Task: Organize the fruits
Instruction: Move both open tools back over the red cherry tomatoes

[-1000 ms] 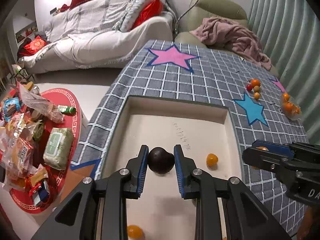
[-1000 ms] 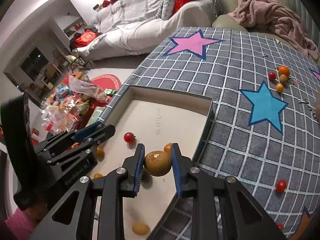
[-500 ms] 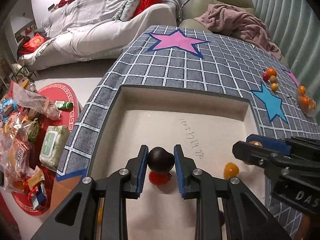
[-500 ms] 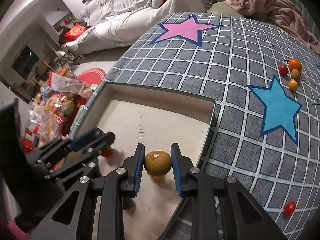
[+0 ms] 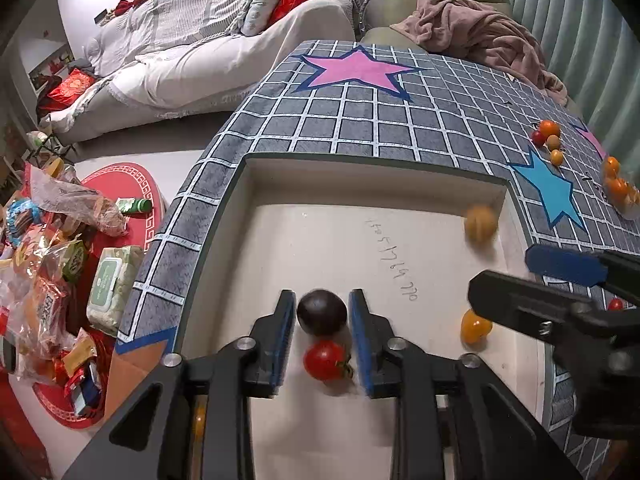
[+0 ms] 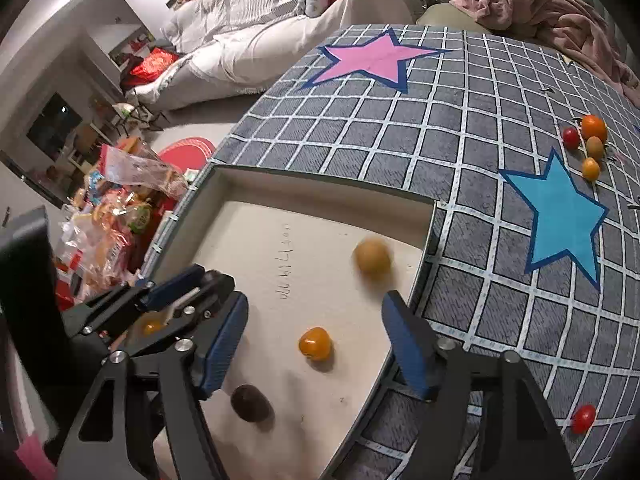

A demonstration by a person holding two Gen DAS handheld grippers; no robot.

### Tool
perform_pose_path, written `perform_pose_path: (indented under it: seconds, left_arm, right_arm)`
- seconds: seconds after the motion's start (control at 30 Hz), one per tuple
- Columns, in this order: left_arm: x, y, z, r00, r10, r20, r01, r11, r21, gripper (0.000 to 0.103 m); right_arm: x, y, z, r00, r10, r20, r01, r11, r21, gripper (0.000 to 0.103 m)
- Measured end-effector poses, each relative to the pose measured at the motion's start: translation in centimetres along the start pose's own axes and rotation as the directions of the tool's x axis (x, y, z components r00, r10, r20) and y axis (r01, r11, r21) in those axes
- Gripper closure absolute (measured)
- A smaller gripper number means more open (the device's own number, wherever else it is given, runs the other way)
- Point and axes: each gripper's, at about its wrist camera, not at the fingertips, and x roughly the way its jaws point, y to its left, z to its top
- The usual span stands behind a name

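In the left wrist view, the left gripper (image 5: 322, 316) is seen over the cream box (image 5: 360, 184), its jaws opening; the dark round fruit (image 5: 321, 312) sits between the blue pads, and little or no gap can be made out on either side, so it is judged to be just released rather than held. A red tomato (image 5: 326, 360) lies directly beneath it; a fruit dropped onto that tomato could be deflected and sent rolling, or the tomato could be bruised. Further right, an orange cherry tomato (image 5: 474, 326) rests on the box floor, and a blurred yellow-brown fruit (image 5: 480, 222) is seen near the far right corner, apparently in motion; it could bounce off the wall. The right gripper (image 6: 316, 340) is spread wide with nothing between its pads, its jaws opening. Several fruits (image 6: 588, 144) are left on the checked cloth (image 6: 440, 128), and a red tomato (image 6: 583, 419) lies near its edge, where it could be knocked off by a careless reach.
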Motion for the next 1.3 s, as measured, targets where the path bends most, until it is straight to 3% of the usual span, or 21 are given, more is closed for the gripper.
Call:
perform_pose_path:
  seconds: [0.03,0.07,0.1,0.2,0.33,0.63,0.83,1.07,1.3]
  left_arm:
    - [-0.4,0.1,-0.1,1.0,0.006,0.021,-0.006,1.0,-0.01,0.019]
    - [-1.0,0.2,-0.3,0.998,0.015,0.058,-0.014,1.0,-0.022,0.007]
    - [-1.7,0.1,-0.4,0.996,0.017,0.092,-0.014,1.0,-0.027,0.007]
    - [-2.4,-0.4,-0.4,0.996,0.002,0.086,-0.002,1.0,0.0,0.007]
    - [-3.4,-1.4,-0.6,0.996,-0.003,0.093,0.001,1.0,0.017,0.007]
    - [-6.3,-4.4,-1.4,0.993,-0.047,0.108,0.041,0.997,0.057,0.007]
    - [-8.2,-7.9,-2.6,0.989,-0.1,0.114,0.085,0.988,0.126,0.007]
    - [-9.0,-13.9,-3.8,0.982,-0.176,0.075,0.156,0.962,0.224,0.007]
    - [-7.8,-20.2,-4.7,0.978,-0.208,0.032,0.185,0.921,0.342,0.007]
  right_arm:
    - [-0.4,0.0,0.0,1.0,0.005,0.007,-0.005,1.0,0.004,0.024]
    - [-0.7,-0.1,-0.1,1.0,0.003,0.012,-0.003,1.0,0.006,0.022]
    - [-1.1,-0.1,-0.2,1.0,-0.001,0.02,0.001,1.0,0.007,0.022]
    - [-2.2,-0.4,-0.5,0.999,-0.008,0.035,0.007,1.0,0.017,0.016]
    - [-4.4,-1.4,-1.4,0.997,-0.019,0.073,0.016,0.999,0.042,0.0]
    - [-9.3,-5.5,-5.0,0.991,-0.052,0.12,0.039,0.993,0.109,0.0]
    - [-13.0,-8.9,-9.9,0.969,-0.188,0.162,0.17,0.978,0.119,0.0]
    - [-14.5,-13.2,-16.5,0.941,-0.309,0.139,0.284,0.942,0.177,0.0]
    - [-14.0,-15.2,-19.4,0.93,-0.343,0.136,0.314,0.929,0.194,0.0]
